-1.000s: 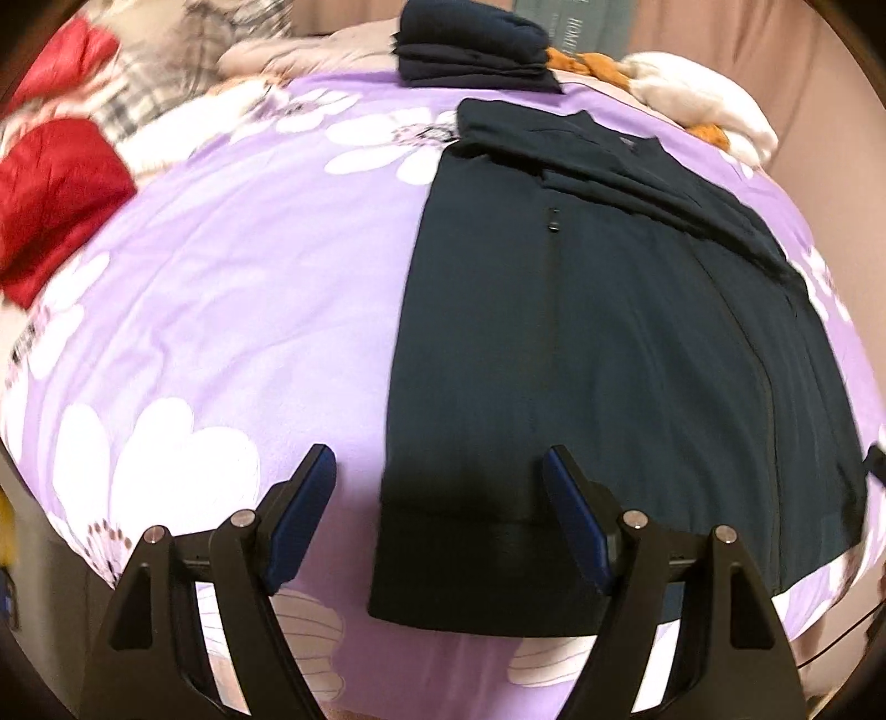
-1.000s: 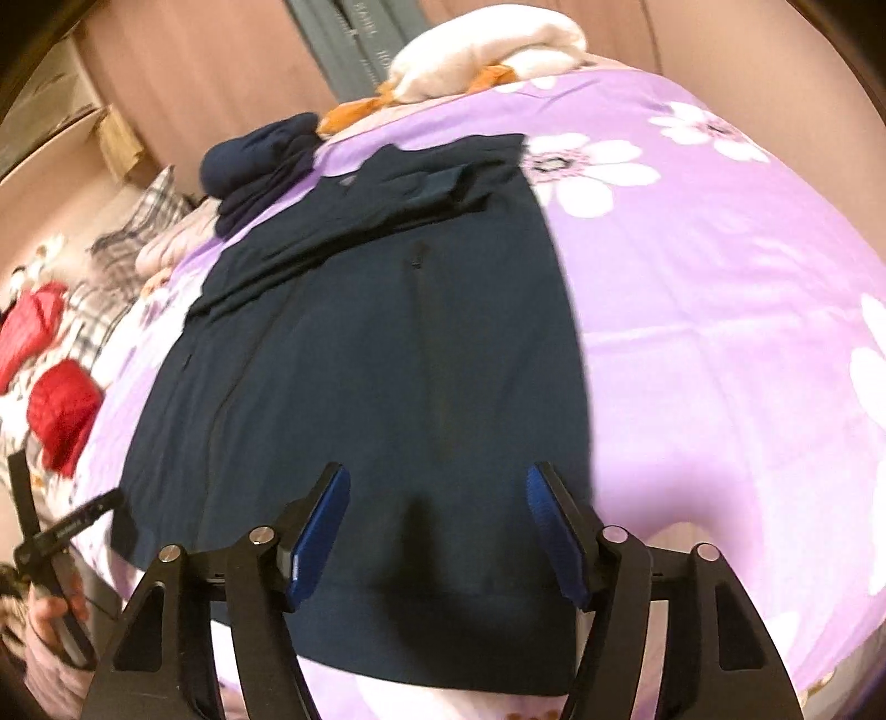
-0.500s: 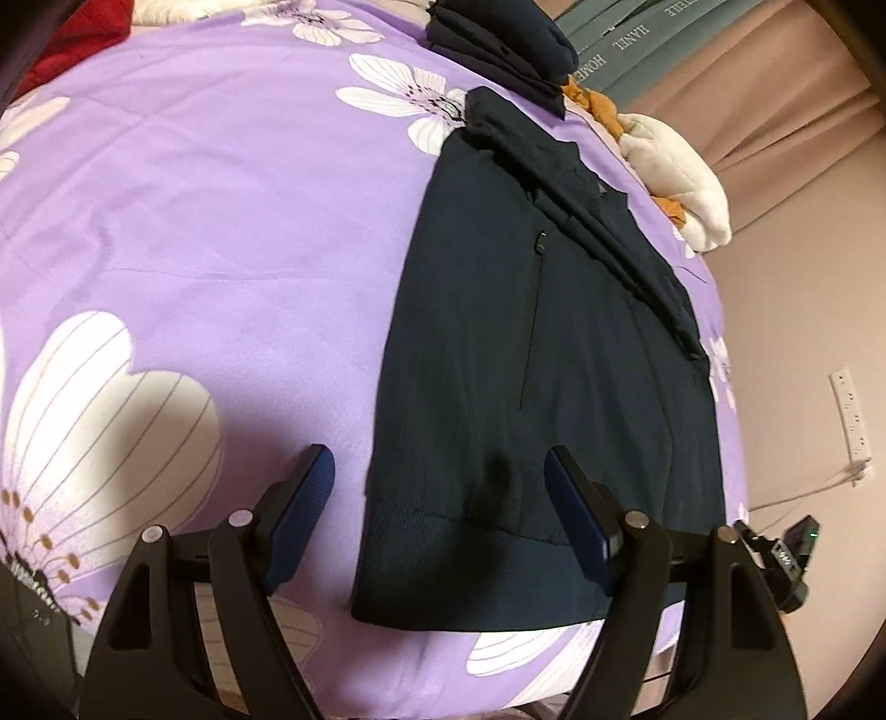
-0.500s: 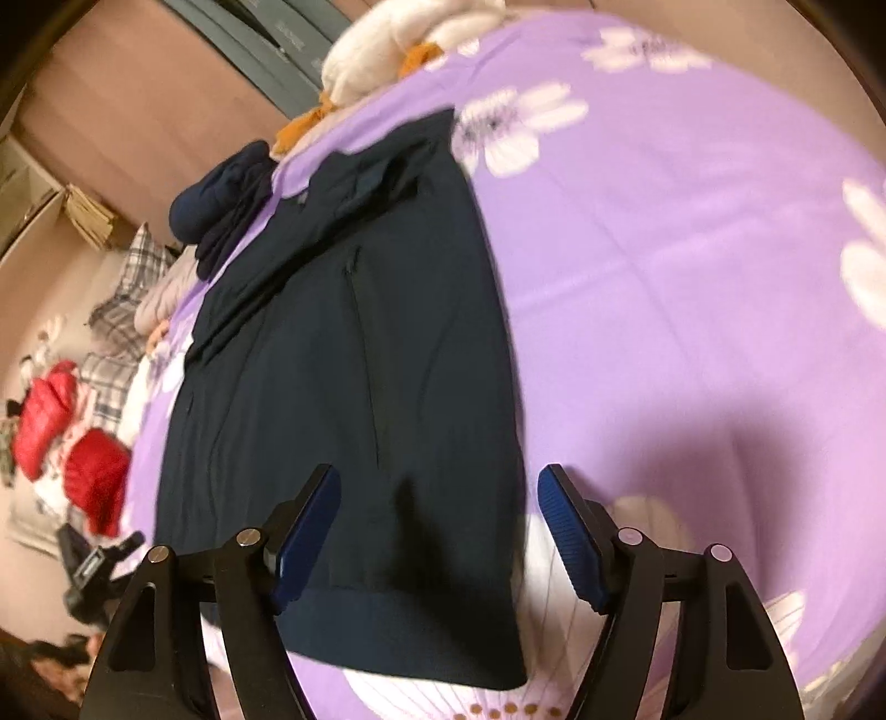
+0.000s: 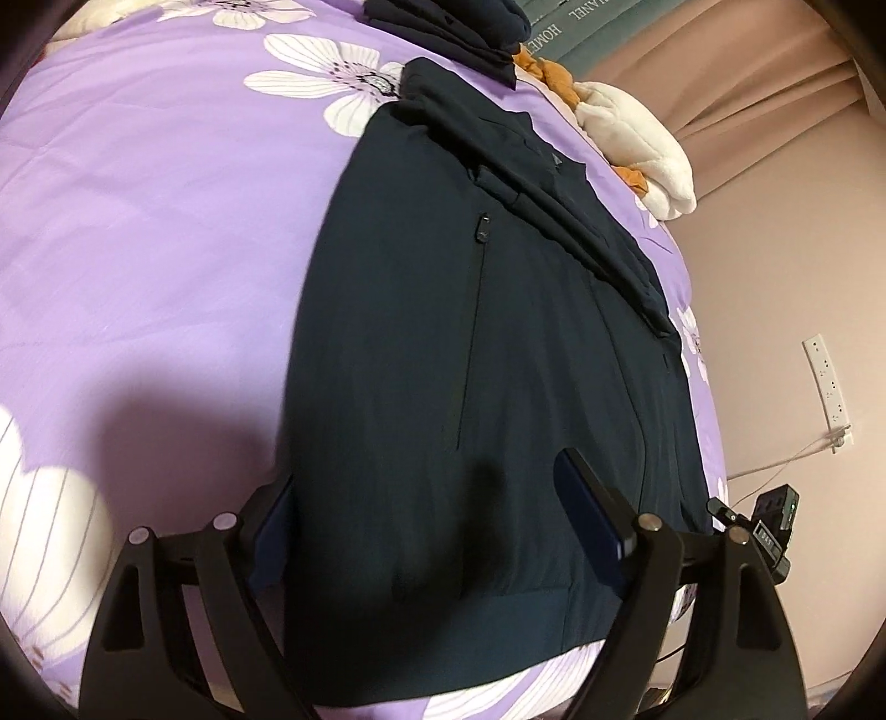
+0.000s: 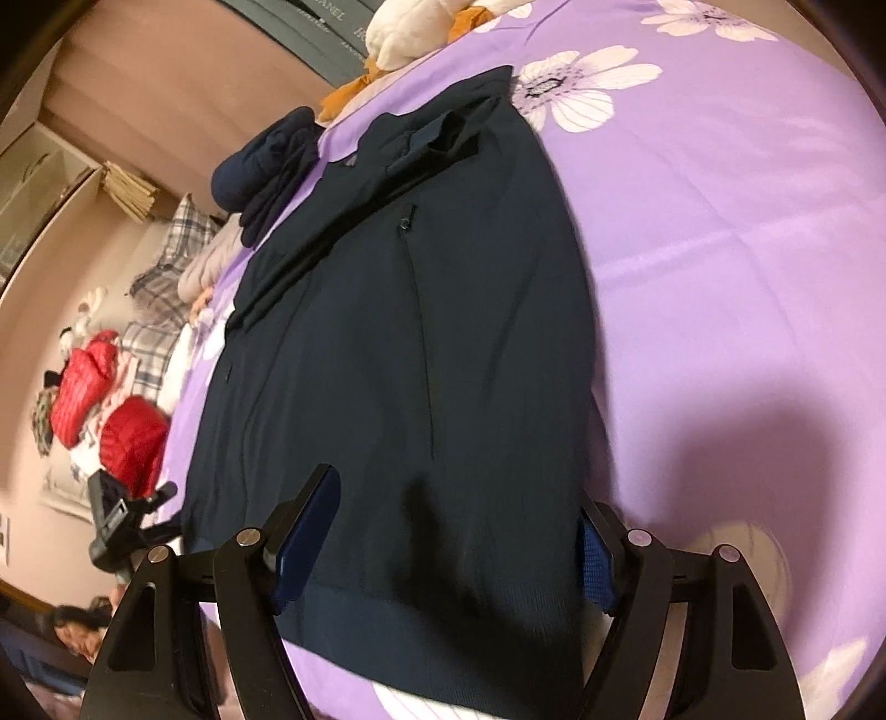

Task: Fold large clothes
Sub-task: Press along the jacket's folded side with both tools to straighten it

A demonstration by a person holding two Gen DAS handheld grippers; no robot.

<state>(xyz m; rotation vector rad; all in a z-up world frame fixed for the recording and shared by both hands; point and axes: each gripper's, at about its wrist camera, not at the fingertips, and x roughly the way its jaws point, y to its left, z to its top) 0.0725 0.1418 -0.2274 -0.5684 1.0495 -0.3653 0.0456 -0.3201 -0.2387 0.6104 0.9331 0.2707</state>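
Note:
A dark navy zip jacket (image 5: pixel 470 343) lies flat on the purple flowered bedspread (image 5: pixel 155 221), its sleeves folded across the chest and its ribbed hem nearest me. My left gripper (image 5: pixel 437 531) is open and straddles the hem's left corner, one finger under the jacket's edge and one over the cloth. My right gripper (image 6: pixel 448 543) is open and straddles the hem's right corner of the same jacket (image 6: pixel 398 332), its right finger tucked under the jacket's edge. Neither grips the cloth.
A folded navy pile (image 5: pixel 459 22) and a white and orange plush (image 5: pixel 637 144) lie at the bed's far end. Red jackets (image 6: pixel 105 410) and plaid cloth lie to the left. A wall socket (image 5: pixel 828 382) is on the right wall.
Both grippers have dropped and moved in onto the jacket's hem corners, with the cloth edge now between the fingers. Both stay open.

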